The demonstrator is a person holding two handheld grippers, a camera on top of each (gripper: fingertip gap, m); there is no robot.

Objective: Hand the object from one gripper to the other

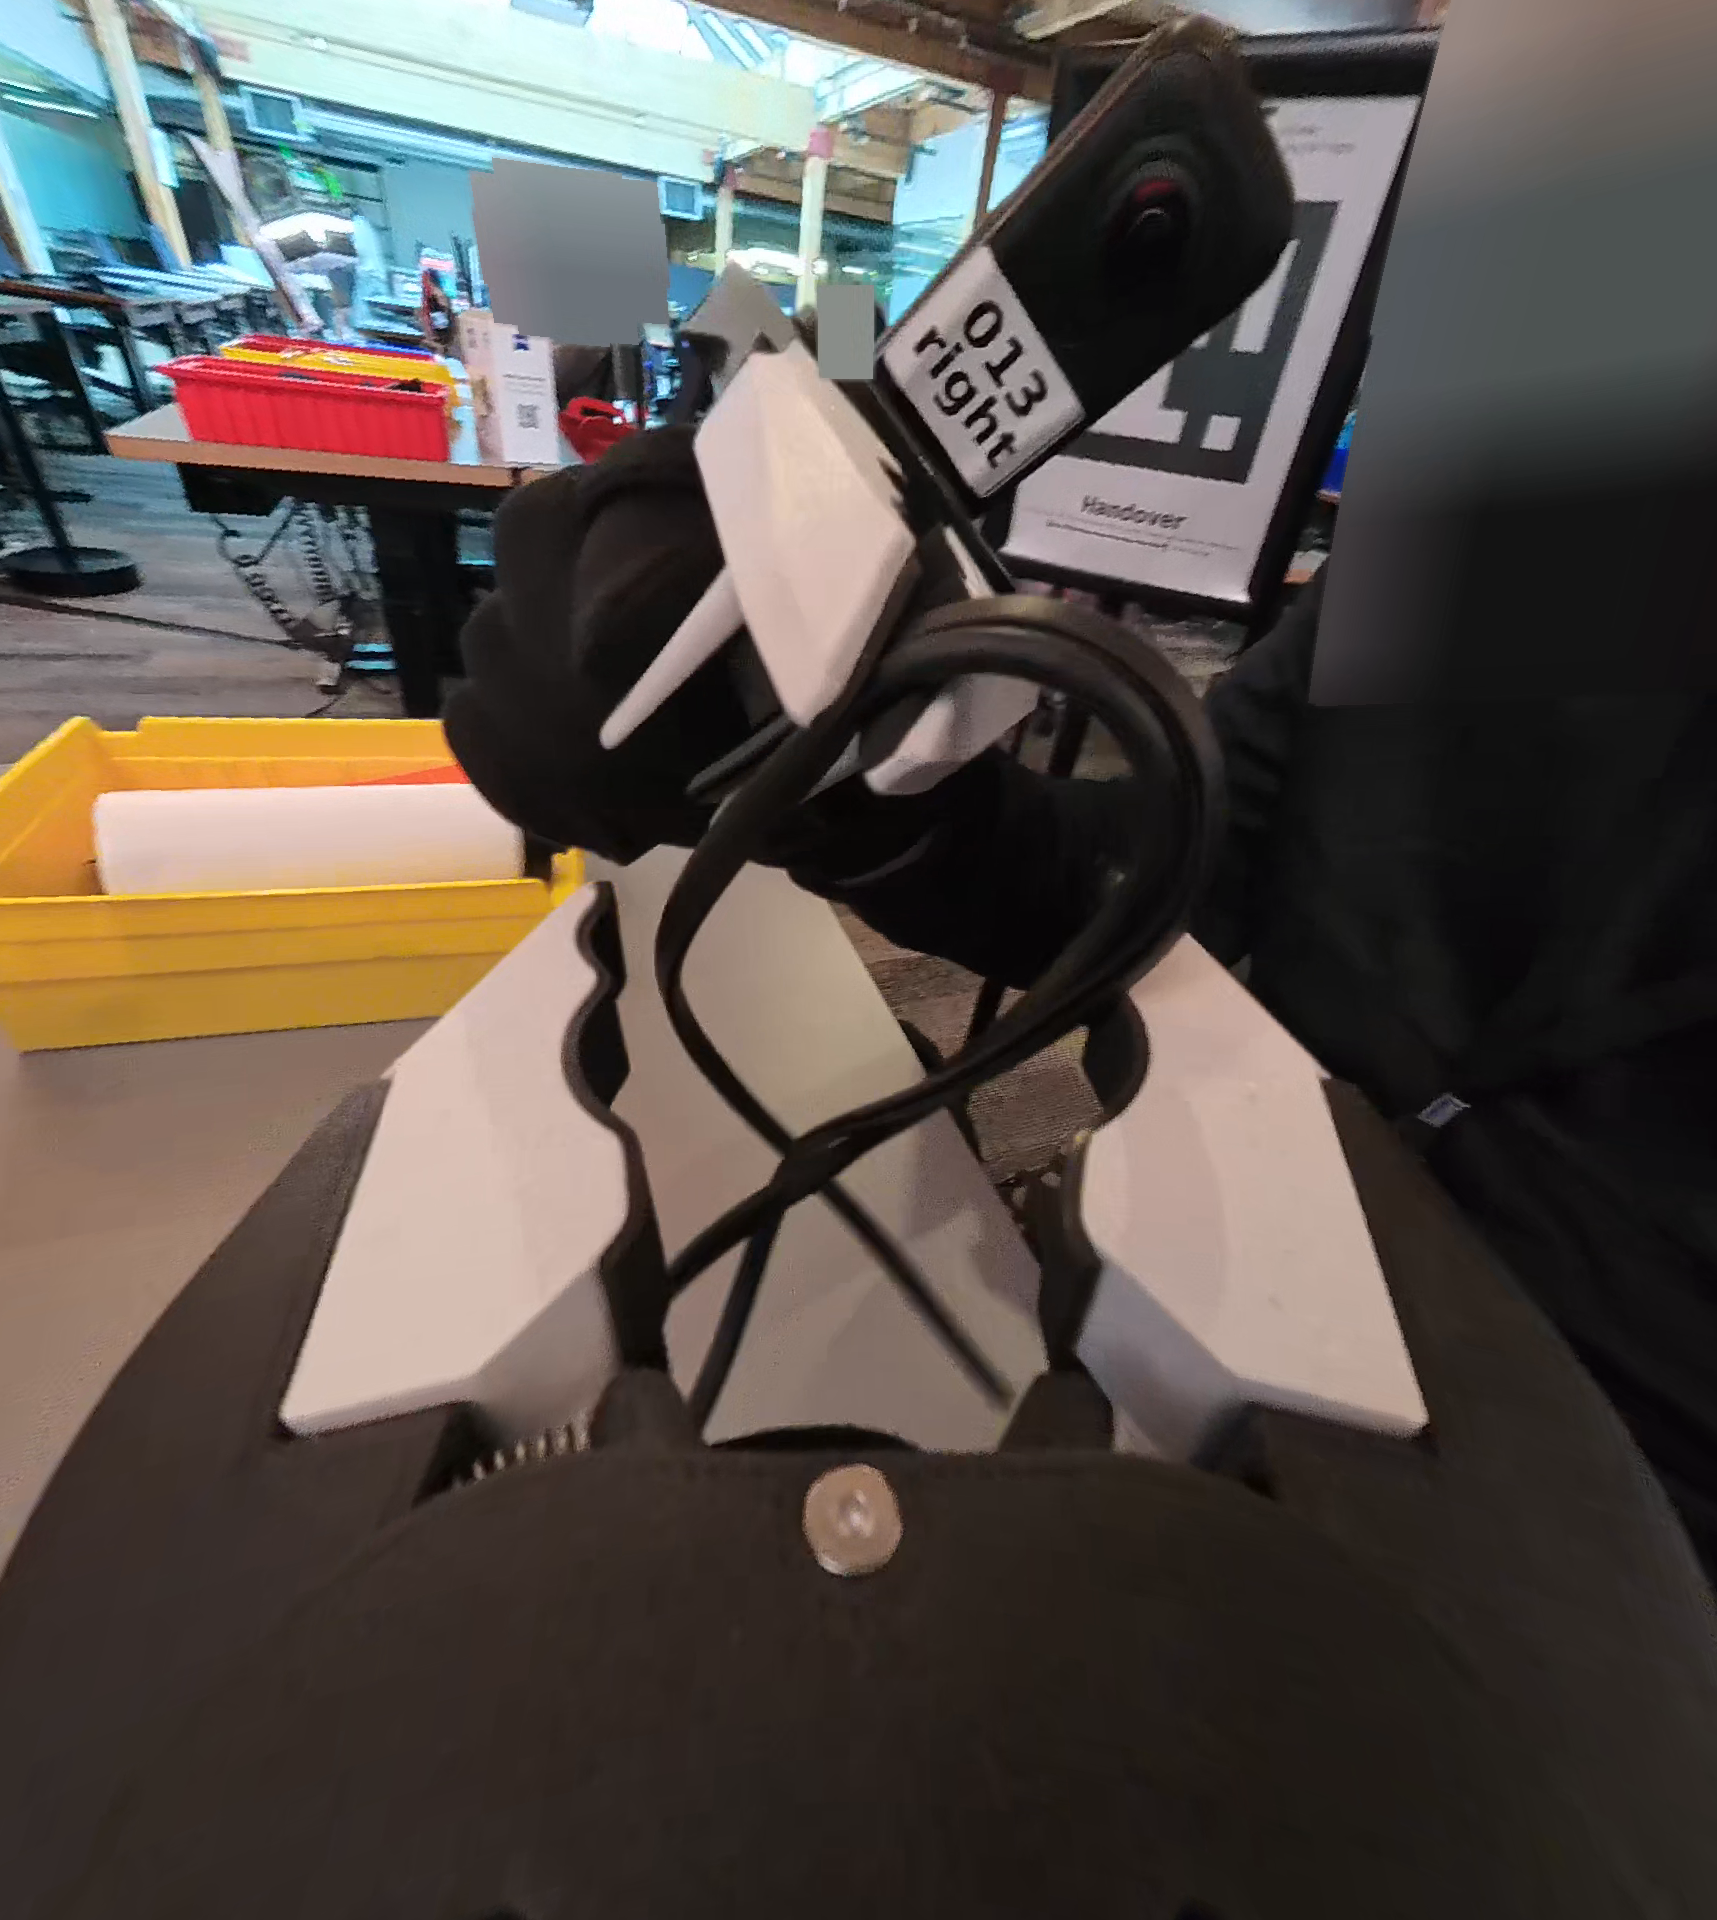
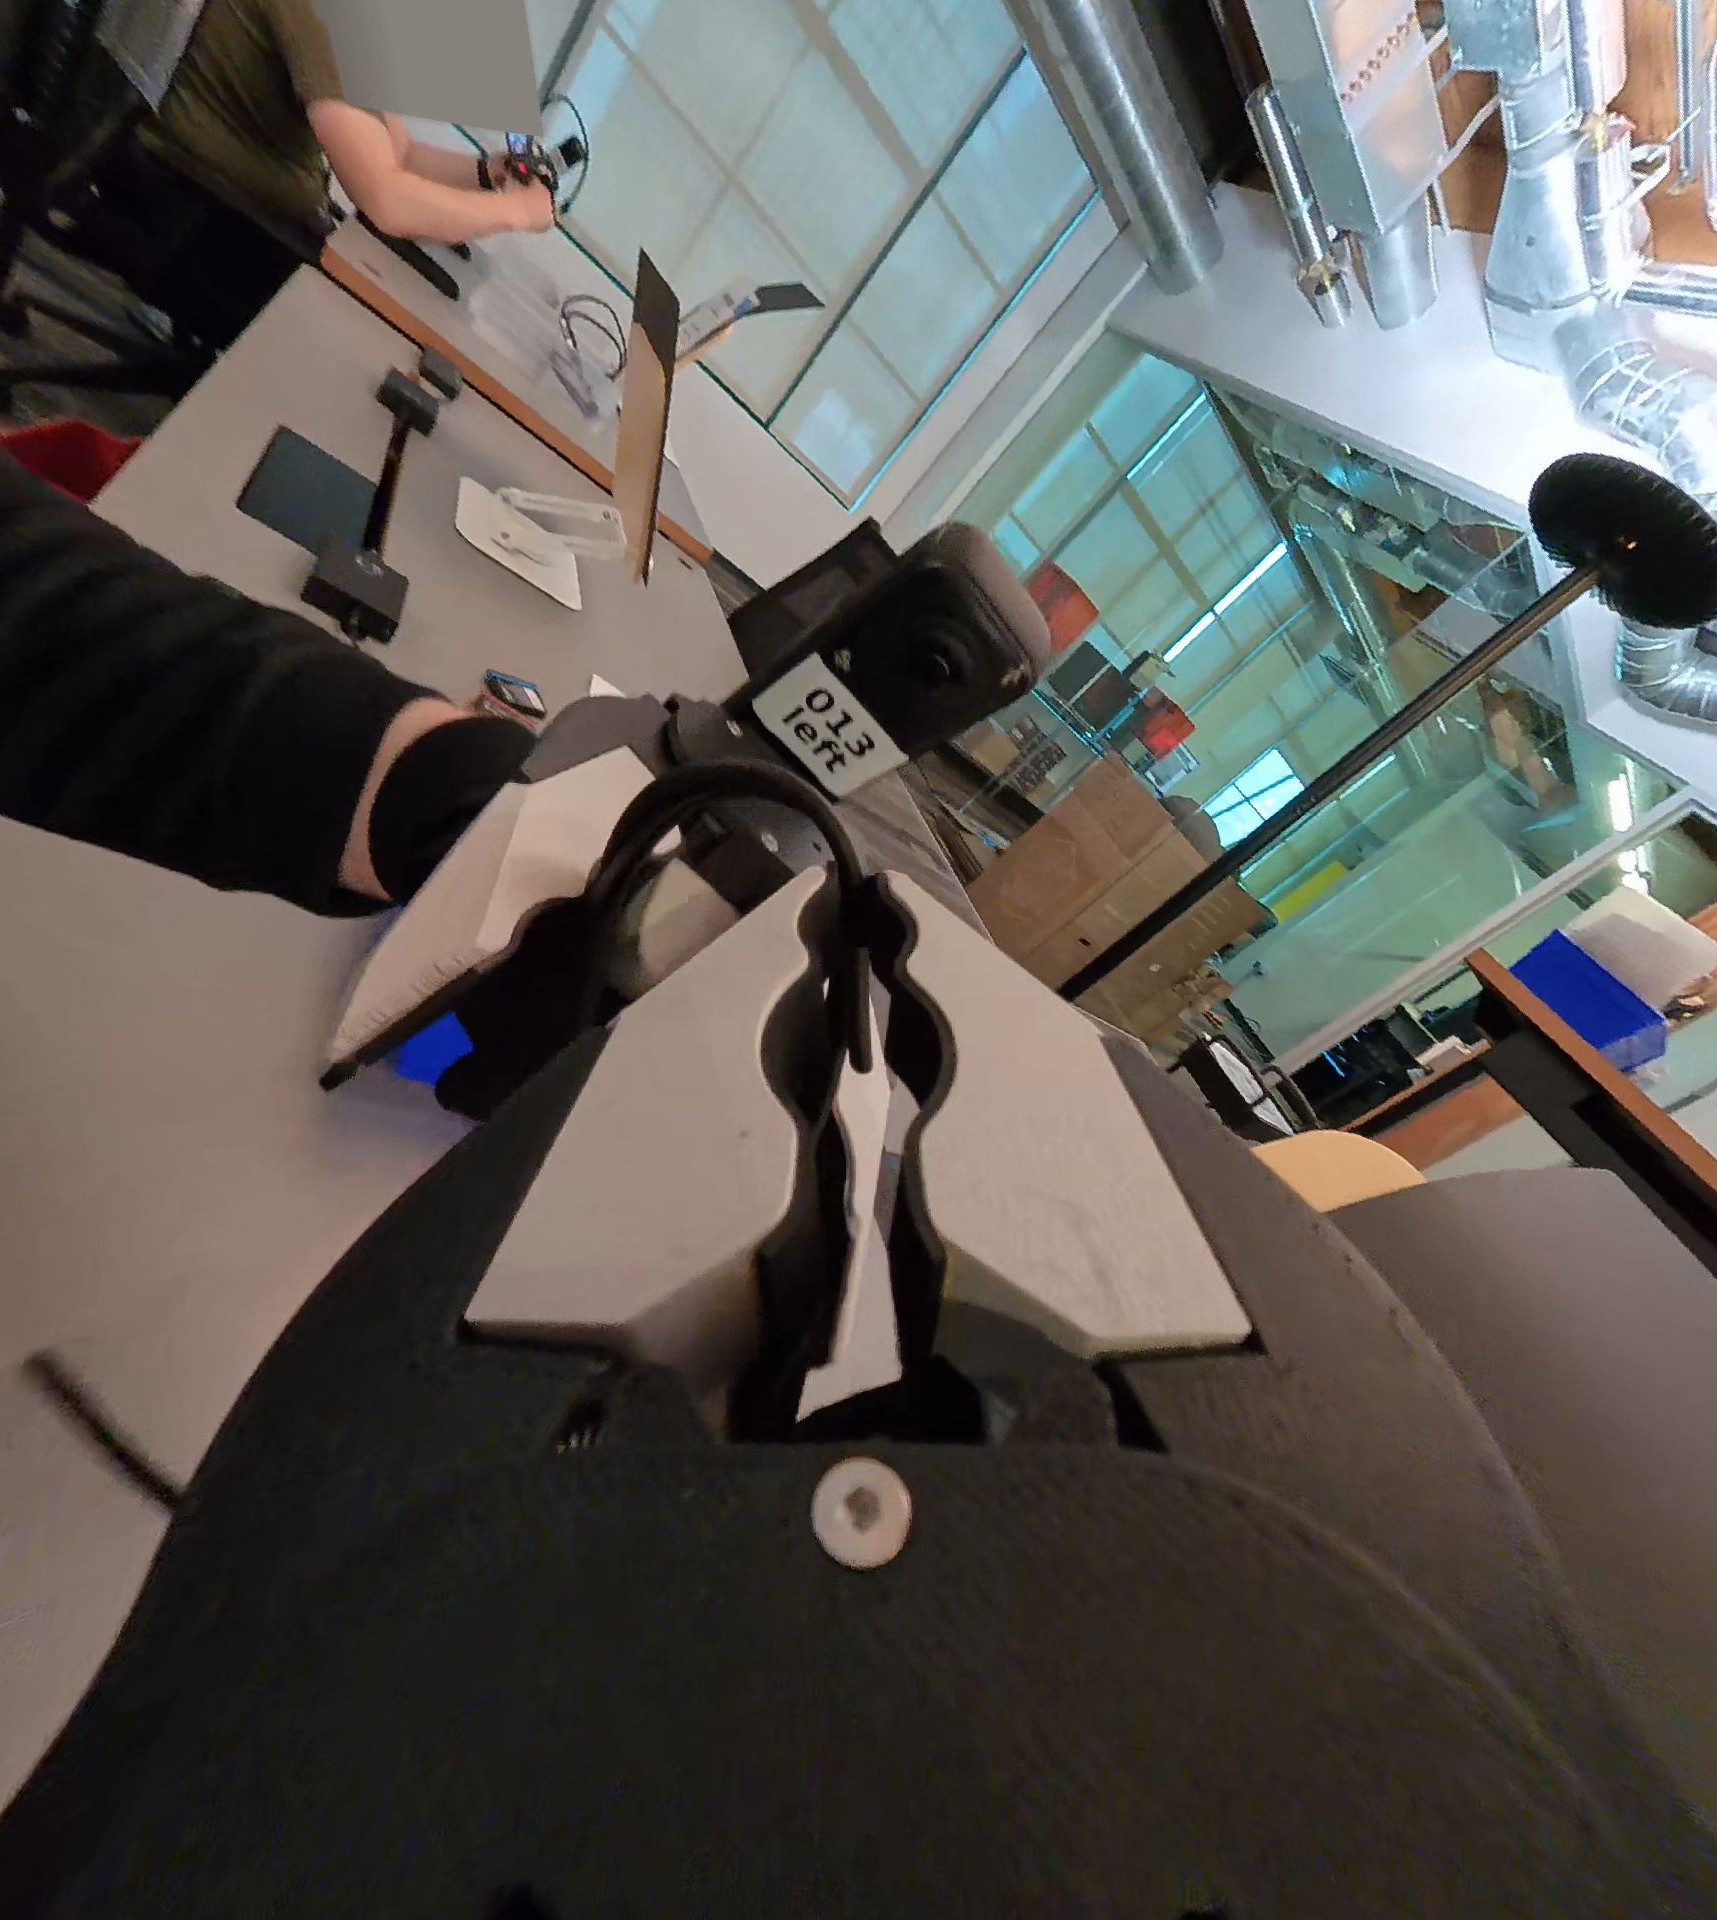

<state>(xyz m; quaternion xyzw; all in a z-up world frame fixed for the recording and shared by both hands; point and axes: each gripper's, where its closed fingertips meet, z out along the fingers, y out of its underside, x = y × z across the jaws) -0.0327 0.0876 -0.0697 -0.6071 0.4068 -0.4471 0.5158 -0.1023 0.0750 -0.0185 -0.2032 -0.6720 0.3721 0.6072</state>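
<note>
My right gripper (image 2: 849,935) is clamped narrow on 1 looped black cable (image 2: 729,795); its lower strands vanish between my 2 pads. My left gripper (image 1: 864,977) stands wide, the cable (image 1: 937,1081) hanging between its 2 fingers; I cannot tell whether it touches them. 1 yellow bin (image 1: 210,956) holds 1 white roll (image 1: 303,836), its end hidden by my glove (image 1: 584,644).
</note>
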